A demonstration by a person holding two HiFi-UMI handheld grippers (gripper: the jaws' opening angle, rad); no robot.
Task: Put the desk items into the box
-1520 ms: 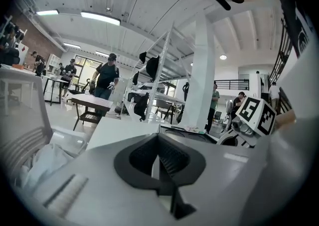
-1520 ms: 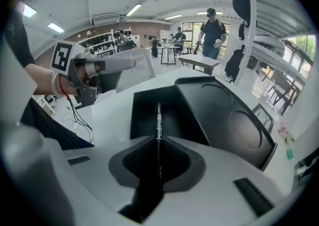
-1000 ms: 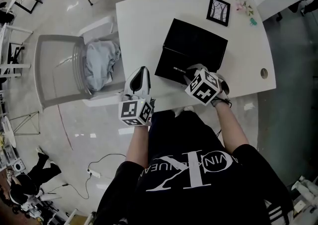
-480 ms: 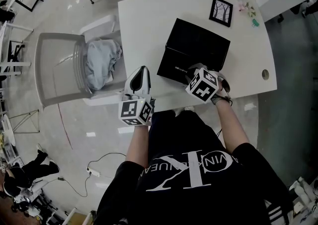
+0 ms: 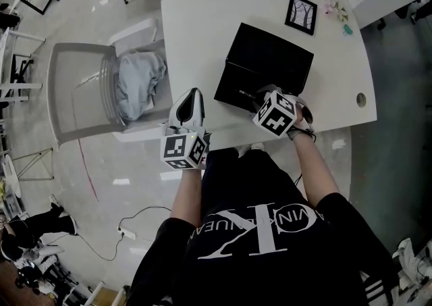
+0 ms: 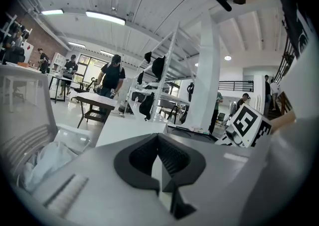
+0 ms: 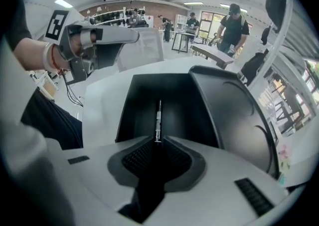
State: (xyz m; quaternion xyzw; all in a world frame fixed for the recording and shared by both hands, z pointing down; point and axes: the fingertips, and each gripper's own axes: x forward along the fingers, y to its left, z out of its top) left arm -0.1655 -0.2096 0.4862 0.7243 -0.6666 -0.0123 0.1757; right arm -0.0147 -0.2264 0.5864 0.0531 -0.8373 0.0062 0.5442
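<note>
Pinching a thin pen (image 7: 158, 117) over the black box (image 7: 137, 105), right tongs (image 7: 157, 142) are closed; left tongs (image 6: 158, 156) closed, empty.

I was running the rig in a big open-plan lab or workshop hall, not a home. A glossy pale floor (image 5: 115, 7) spread under a white tabletop (image 5: 202, 34), with a grey chair (image 5: 74, 88) alongside and a cable (image 5: 138, 214) trailing loose. In the left gripper view I saw strip lights (image 6: 104, 16) on a high panelled ceiling, a brick wall (image 6: 27, 23), open racks (image 6: 167, 65) hung with bags, a railed upper level (image 6: 234, 86), and people (image 6: 112, 76) standing at other tables (image 6: 97, 99).
</note>
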